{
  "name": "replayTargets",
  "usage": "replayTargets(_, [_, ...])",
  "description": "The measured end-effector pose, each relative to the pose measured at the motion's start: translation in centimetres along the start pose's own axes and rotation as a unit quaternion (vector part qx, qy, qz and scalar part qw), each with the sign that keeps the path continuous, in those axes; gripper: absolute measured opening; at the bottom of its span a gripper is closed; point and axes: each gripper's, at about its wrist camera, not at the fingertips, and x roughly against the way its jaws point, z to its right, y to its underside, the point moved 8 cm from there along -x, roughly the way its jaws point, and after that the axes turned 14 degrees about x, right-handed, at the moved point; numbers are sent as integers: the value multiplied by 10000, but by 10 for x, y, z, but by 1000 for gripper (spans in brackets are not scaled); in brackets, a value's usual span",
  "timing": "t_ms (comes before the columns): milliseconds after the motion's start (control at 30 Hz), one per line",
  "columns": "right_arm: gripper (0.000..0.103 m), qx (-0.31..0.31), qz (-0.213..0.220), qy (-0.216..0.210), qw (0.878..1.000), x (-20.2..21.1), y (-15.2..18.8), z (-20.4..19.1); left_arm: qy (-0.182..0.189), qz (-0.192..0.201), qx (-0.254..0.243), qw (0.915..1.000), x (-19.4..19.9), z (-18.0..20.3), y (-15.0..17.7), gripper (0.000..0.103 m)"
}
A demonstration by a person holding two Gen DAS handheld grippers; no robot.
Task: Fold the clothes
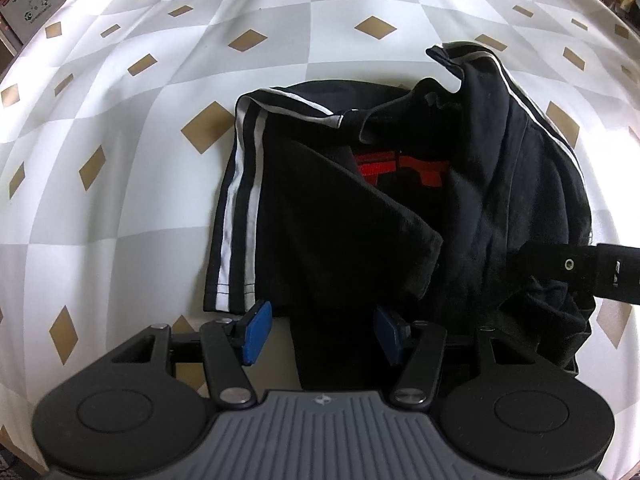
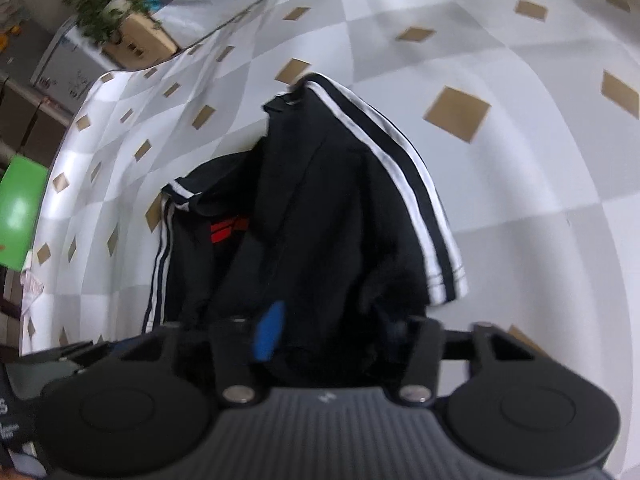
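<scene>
My left gripper (image 1: pixel 318 330) hangs released at the near hem of the black shirt (image 1: pixel 320 216) on the checkered cloth (image 1: pixel 160 60). My right gripper (image 2: pixel 336 332) lifts the shirt's right side, though whether its fingers are clenched I cannot tell.

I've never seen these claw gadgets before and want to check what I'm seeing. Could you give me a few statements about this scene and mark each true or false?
1. The garment is black with white stripes. True.
2. The left claw is clamped shut. False: its blue pads stand apart, open.
3. A red print shows on the garment. True.
4. The tablecloth is plain blue. False: it is white and grey checks with tan diamonds.
5. The right claw lifts part of the garment. True: cloth hangs bunched between its fingers.
</scene>
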Motion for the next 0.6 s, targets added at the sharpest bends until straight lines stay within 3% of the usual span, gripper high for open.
replayTargets(133, [17,95,147,164,9997,6,-5,5,-12,-19,57,10000,-1,-2,0,57])
replayTargets(267, [14,-77,288,426,9986,15,-12,24,-105,-22,173,9998,-3,-8,-2,68])
replayTargets(367, [14,-206,394,622,9971,22,-17,38,-178,-9,244,9995,-3,-13,-3,69])
replayTargets(467, [19,-459,467,545,9964,26,-19,49,-282,66,327,9990,-2,-18,-7,70])
replayTargets(533, [41,-681,517,280,9959,27,-18,50,-287,124,423,9986,0,-22,-10,70])
replayTargets(600, [48,-817,550,124,9951,27,-17,49,-176,135,540,9983,1,-24,-12,70])
